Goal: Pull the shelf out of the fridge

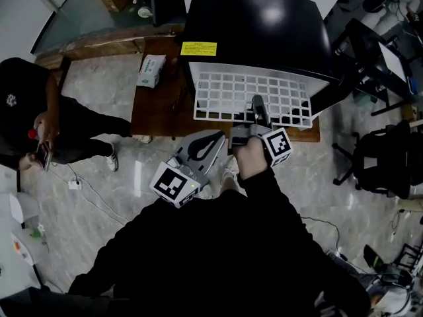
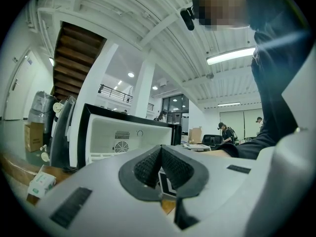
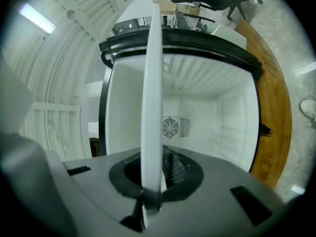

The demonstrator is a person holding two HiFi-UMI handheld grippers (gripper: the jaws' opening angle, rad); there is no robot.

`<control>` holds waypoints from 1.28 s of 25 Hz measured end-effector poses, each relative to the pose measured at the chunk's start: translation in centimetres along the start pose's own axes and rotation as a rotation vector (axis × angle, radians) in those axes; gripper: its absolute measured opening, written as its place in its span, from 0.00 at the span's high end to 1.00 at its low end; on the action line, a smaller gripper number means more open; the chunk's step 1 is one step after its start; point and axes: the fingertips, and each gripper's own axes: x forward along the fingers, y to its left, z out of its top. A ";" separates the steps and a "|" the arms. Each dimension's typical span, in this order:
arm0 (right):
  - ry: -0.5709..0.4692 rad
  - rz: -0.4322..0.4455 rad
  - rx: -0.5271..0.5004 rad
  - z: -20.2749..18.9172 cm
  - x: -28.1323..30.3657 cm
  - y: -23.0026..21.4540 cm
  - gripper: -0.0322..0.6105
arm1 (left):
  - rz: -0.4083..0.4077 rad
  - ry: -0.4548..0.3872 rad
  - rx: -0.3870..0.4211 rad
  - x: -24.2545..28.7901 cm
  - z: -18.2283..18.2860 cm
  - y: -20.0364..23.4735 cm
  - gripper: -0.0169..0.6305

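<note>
A black mini fridge [image 1: 258, 28] stands open on a wooden table [image 1: 158, 111]. Its white grid shelf [image 1: 251, 98] juts out of the front, well past the fridge's edge. My right gripper [image 1: 259, 113] is shut on the middle of the shelf's front edge. In the right gripper view the shelf [image 3: 152, 83] runs edge-on as a white band between the pads, with the gripper [image 3: 151, 194] clamped on it and the white fridge interior [image 3: 207, 112] behind. My left gripper [image 1: 215, 138] hangs shut and holds nothing, below the table edge and left of the right one. Its pads meet [image 2: 161, 149].
A tissue pack [image 1: 152, 70] lies on the table left of the fridge. A person in black [image 1: 26, 111] crouches on the floor at far left. A black office chair [image 1: 383, 157] and a desk stand at the right. Cables trail over the marble floor.
</note>
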 end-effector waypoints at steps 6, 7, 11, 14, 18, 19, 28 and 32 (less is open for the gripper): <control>0.028 -0.014 -0.068 -0.8 -4.8 -0.3 0.91 | -0.009 0.002 0.007 -1.1 -0.2 -0.9 0.96; 0.035 -0.011 -0.087 -0.9 -5.6 -0.2 0.91 | -0.012 0.000 0.010 -1.2 -0.1 -1.1 0.96; 0.051 0.013 -0.143 -0.7 -8.1 0.6 0.90 | -0.019 0.000 0.022 -1.5 -0.1 -1.9 0.96; 0.053 0.026 -0.221 0.1 -9.8 1.5 0.90 | -0.028 0.008 0.030 -1.6 -0.1 -2.7 0.96; 0.063 0.041 -0.333 1.2 -11.8 2.5 0.90 | -0.041 0.012 0.032 -1.6 -0.1 -3.7 0.96; 0.064 0.046 -0.357 1.5 -12.3 2.7 0.90 | -0.045 0.011 0.032 -1.6 0.0 -3.9 0.96; 0.107 -0.034 -0.827 4.1 -15.2 5.0 0.90 | -0.093 -0.003 0.046 -1.0 0.4 -5.7 0.96; 0.137 -0.044 -1.126 5.3 -15.4 7.7 0.90 | -0.109 -0.011 0.045 -0.4 0.8 -6.3 0.96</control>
